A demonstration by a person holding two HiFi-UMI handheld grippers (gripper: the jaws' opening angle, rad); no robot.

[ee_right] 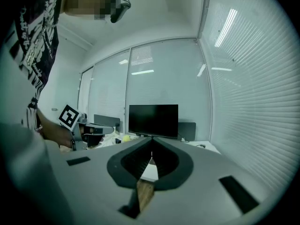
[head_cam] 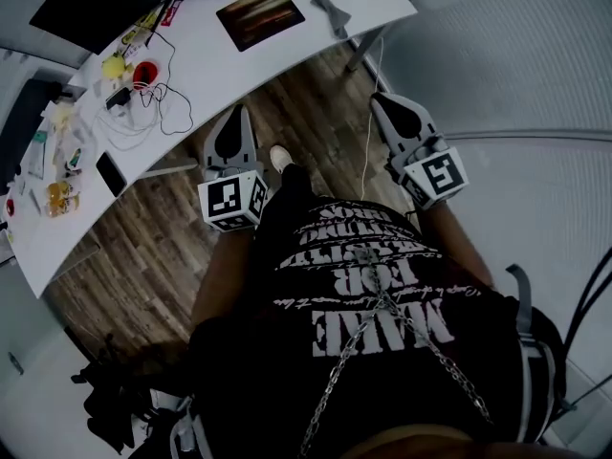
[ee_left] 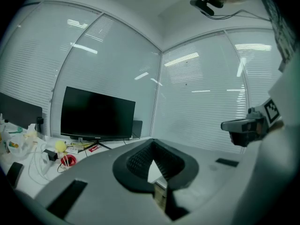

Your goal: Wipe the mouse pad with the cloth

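Surroundings: the white tabletop (head_cam: 201, 75) carries a dark monitor (head_cam: 105, 3) at its far left. Nearer me on that side are a yellow ball (head_cam: 114, 66), a red object (head_cam: 143, 73), loose white cables (head_cam: 158, 113) and a black phone (head_cam: 111, 173). A strip of wooden floor (head_cam: 316, 113) and a tabletop leg (head_cam: 363, 51) lie between me and the work area.

The mouse pad (head_cam: 260, 14) lies flat on the right part of the tabletop. Its long axis runs left to right, with the right end tilted slightly away from me. The grey cloth (head_cam: 330, 10) lies just beside its right end, its long axis slanting toward the near right edge.

My left hand-held gripper (head_cam: 236, 113) has its jaws together and holds nothing. My right hand-held gripper (head_cam: 382, 98) has its jaws together and holds nothing. Both point toward the tabletop.
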